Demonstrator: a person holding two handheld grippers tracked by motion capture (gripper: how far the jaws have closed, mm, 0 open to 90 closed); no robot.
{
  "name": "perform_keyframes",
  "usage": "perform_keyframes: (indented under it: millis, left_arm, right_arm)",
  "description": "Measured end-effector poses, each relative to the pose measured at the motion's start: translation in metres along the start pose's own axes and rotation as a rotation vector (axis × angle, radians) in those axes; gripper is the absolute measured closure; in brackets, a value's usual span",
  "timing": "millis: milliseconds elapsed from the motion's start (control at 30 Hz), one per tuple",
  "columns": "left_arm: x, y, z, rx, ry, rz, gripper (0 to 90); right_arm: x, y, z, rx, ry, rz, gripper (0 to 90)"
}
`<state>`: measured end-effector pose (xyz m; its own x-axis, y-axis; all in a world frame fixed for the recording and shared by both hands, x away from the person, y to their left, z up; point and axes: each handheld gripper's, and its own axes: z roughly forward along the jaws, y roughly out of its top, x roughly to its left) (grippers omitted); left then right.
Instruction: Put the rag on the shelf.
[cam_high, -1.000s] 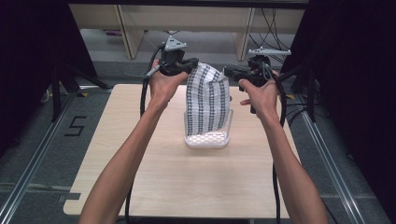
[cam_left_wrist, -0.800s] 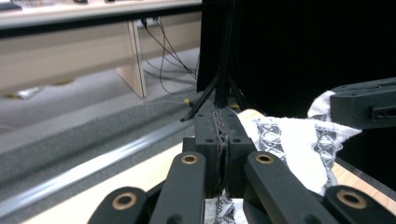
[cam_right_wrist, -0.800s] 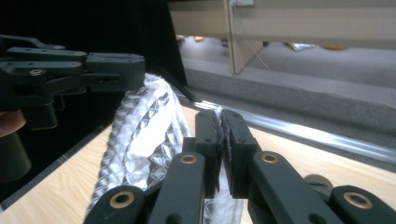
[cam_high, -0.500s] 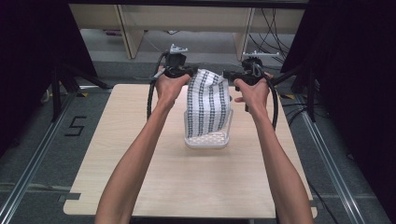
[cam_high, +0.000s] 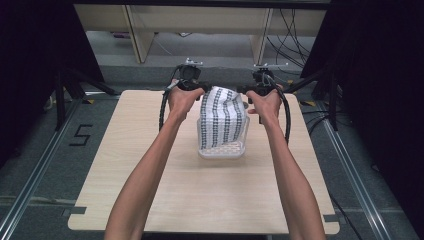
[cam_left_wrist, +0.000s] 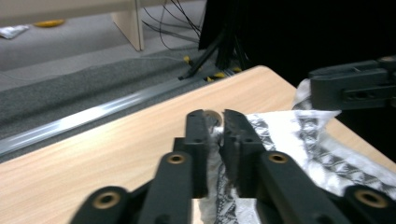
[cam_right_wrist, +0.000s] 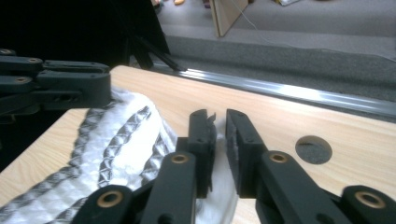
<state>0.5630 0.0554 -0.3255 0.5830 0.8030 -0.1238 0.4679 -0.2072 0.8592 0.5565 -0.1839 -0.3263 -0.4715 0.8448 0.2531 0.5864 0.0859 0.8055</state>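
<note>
Cloth (cam_high: 221, 116), white with dark patterned stripes, hangs stretched between the two tongs, its top edge held up and its lower part draping into a white slatted basket (cam_high: 222, 151) directly below them on the wooden table (cam_high: 150, 165). The left gripper (cam_high: 202, 90) is clenched on the cloth's top left corner; the right gripper (cam_high: 243, 91) is clenched on the top right corner. The high view shows both hands level with each other at the far part of the table, the basket nearer the person than the tongs. The left gripper view adds what the high view cannot: a fold of cloth (cam_left_wrist: 280, 135) squeezed between the narrow black jaws of the left gripper (cam_left_wrist: 215, 115), with the other tong at the right edge. The right gripper view shows the right gripper (cam_right_wrist: 215, 116) nipping a thin cloth edge, the cloth (cam_right_wrist: 116, 144) spreading leftward toward the opposite tong, and a round hole (cam_right_wrist: 313, 149) in the tabletop to the jaws' right.
</note>
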Motion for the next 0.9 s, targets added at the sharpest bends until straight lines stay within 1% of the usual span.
perform_keyframes:
  millis: [33,67,100,133,167,200,233,267,300,333,400,433,467,500,533,567,633,700,733,767,800,833,867,900]
  left_arm:
    - [-0.001,-0.001,0.001,0.016,-0.007,-0.001,73.1]
    - [-0.001,-0.001,0.001,0.029,-0.004,0.004,68.5]
    - [-0.001,-0.001,0.001,0.029,-0.004,0.004,65.1]
    - [-0.002,-0.002,0.0,0.028,0.004,0.009,64.3]
    - [-0.002,-0.002,0.0,0.027,0.0,0.007,62.9]
    - [-0.002,-0.003,-0.001,0.039,-0.011,0.002,60.7]
    - [-0.002,-0.003,-0.001,0.044,-0.008,0.001,58.0]
    - [-0.002,-0.003,-0.001,0.044,-0.002,-0.006,54.9]
    - [-0.002,-0.003,-0.002,0.043,0.001,-0.017,52.2]
    - [-0.002,-0.004,-0.003,0.044,-0.003,-0.016,51.5]
    - [-0.002,-0.004,-0.005,0.049,-0.01,-0.009,51.4]
    - [-0.002,-0.004,-0.005,0.049,-0.01,-0.009,51.1]
    - [-0.001,-0.004,-0.008,0.041,-0.009,-0.012,51.1]
    - [-0.001,-0.004,-0.01,0.04,-0.016,-0.017,50.5]
    - [0.0,-0.005,-0.013,0.044,-0.024,-0.025,49.8]
    - [0.0,-0.005,-0.015,0.045,-0.025,-0.024,49.1]
    - [0.001,-0.007,-0.019,0.053,-0.031,-0.018,48.0]
    - [0.001,-0.008,-0.022,0.059,-0.037,-0.017,47.6]
    - [0.001,-0.009,-0.024,0.06,-0.038,-0.019,47.0]
    - [0.002,-0.01,-0.028,0.052,-0.052,-0.025,46.2]
    - [0.002,-0.011,-0.03,0.05,-0.063,-0.032,45.8]
    - [0.002,-0.011,-0.032,0.049,-0.073,-0.036,45.4]
    - [0.002,-0.012,-0.034,0.049,-0.076,-0.038,45.2]
    - [0.002,-0.013,-0.035,0.05,-0.077,-0.035,44.7]
  right_arm:
    - [-0.001,-0.001,0.001,0.0,-0.006,0.0,79.6]
    - [-0.002,-0.002,0.001,0.002,-0.005,-0.003,78.2]
    - [-0.002,-0.002,0.001,0.002,-0.005,-0.003,78.2]
    - [-0.002,-0.003,0.002,0.013,-0.003,0.009,75.8]
    - [-0.003,-0.004,0.003,0.014,-0.007,-0.005,74.6]
    - [-0.004,-0.004,0.002,0.016,-0.006,-0.016,74.3]
    - [-0.003,-0.005,0.002,0.017,-0.009,0.001,74.1]
    - [-0.004,-0.005,0.002,0.011,-0.01,-0.004,73.7]
    - [-0.002,-0.005,0.0,0.014,-0.004,0.011,73.2]
    - [-0.003,-0.005,0.0,0.01,-0.003,-0.009,73.0]
    - [-0.001,-0.004,-0.002,0.012,0.004,-0.013,71.9]
    - [-0.001,-0.004,-0.002,0.012,0.004,-0.013,71.9]
    - [0.002,-0.004,-0.004,0.012,0.004,0.009,71.5]
    - [-0.001,-0.003,-0.005,0.002,0.009,-0.035,71.2]
    - [0.0,-0.003,-0.007,0.006,0.012,-0.039,69.8]
    - [0.001,-0.003,-0.009,0.011,0.009,-0.028,69.3]
    - [0.001,-0.004,-0.012,0.005,0.008,-0.036,68.6]
    - [0.001,-0.004,-0.013,0.001,0.015,-0.035,68.1]
    - [0.002,-0.004,-0.015,0.009,0.008,-0.029,67.3]
    - [0.0,-0.004,-0.017,0.004,0.013,-0.054,66.7]
    - [0.0,-0.004,-0.018,0.001,0.011,-0.042,66.5]
    - [0.0,-0.004,-0.02,0.001,0.016,-0.041,66.2]
    - [0.0,-0.004,-0.021,0.003,0.008,-0.059,65.7]
    - [0.001,-0.005,-0.022,0.008,0.008,-0.055,65.3]
